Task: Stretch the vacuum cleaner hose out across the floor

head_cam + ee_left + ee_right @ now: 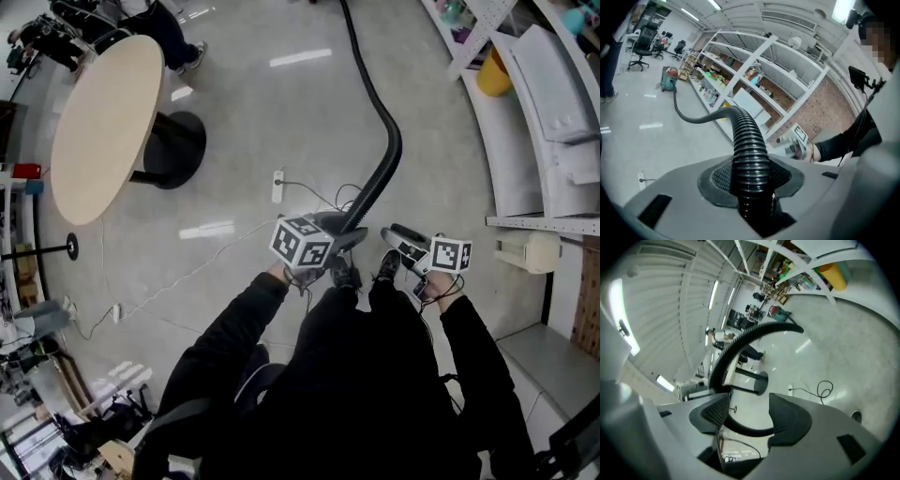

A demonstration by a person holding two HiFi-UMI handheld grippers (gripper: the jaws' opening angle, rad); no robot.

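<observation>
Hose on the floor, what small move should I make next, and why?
Probably close the open right gripper on the hose beside the left gripper, which clamps it; the hose curves across the floor, so two grips should help straighten it.

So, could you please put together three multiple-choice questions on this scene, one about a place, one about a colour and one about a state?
1. In the head view, where does the round table stand?
A) upper left
B) lower right
C) dead centre

2. What colour is the vacuum hose?
A) orange
B) black
C) white

3. What state is the left gripper in?
A) open and empty
B) shut on a cloth
C) shut on the vacuum hose

Answers:
1 A: its tan top fills the upper left of the head view.
2 B: its ribbed length is black in every view.
3 C: the pads press the vacuum hose from both sides.
</observation>
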